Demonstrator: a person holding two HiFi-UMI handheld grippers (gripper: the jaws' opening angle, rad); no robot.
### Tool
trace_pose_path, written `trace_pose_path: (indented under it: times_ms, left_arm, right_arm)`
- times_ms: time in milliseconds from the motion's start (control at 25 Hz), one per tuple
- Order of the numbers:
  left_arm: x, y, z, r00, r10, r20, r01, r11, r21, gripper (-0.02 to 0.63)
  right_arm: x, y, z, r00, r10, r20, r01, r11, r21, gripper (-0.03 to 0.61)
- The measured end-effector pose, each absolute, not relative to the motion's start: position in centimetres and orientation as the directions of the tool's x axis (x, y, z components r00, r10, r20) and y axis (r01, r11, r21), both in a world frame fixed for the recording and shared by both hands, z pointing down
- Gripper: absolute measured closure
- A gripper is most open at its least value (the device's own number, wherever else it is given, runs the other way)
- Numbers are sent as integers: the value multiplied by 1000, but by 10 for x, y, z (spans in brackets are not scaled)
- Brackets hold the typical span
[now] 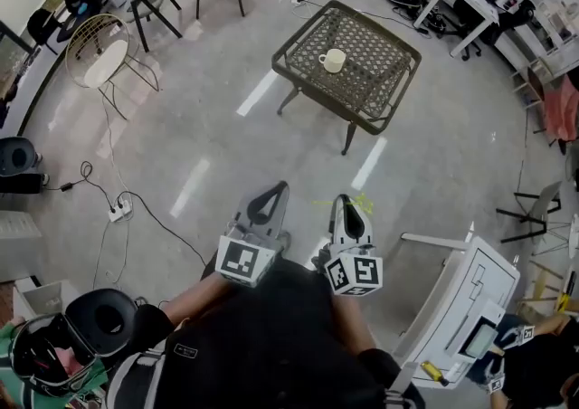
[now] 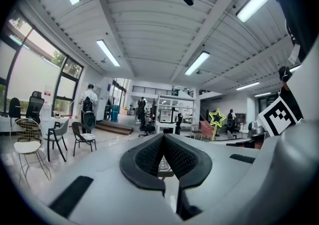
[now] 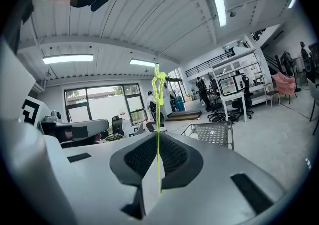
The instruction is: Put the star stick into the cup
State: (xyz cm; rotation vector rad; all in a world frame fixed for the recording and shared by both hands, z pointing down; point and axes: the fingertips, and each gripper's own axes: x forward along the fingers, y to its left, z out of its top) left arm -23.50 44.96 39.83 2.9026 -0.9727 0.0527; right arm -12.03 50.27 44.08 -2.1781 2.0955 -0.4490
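Left gripper: grey plastic, jaws together, nothing between, pointing 1 o'clock.
Right gripper: grey plastic, jaws clamping thin yellow-green star stick, pointing 12 o'clock.

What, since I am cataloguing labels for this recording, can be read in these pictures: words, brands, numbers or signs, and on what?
No word or number is legible in any view.
Black-and-white left marker cube on the left gripper: square code pattern, no letters.
Black-and-white right marker cube on the right gripper: the same.
Pale patch on the person's black top: too small.
Panel on the white cabinet: too small.
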Motion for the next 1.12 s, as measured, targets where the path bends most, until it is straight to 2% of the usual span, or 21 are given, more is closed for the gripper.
trace_pose_path:
  times_ms: [440, 760, 1120]
  left_arm:
    - [-202, 393, 422, 812, -573, 112, -583, -807, 94, 597]
    - [-153, 282, 416, 826, -559, 78, -564, -819, 107, 597]
    - [-126, 157, 416, 844, -527, 99, -536, -837, 113, 597]
  right_arm:
    - [-90, 444, 458, 21, -982, 190, -959, -74, -275, 558]
    - [-41, 341, 452, 51, -979, 199, -965, -99, -244, 558]
    - [-2, 221, 455, 102, -965, 240, -961, -158, -229, 558]
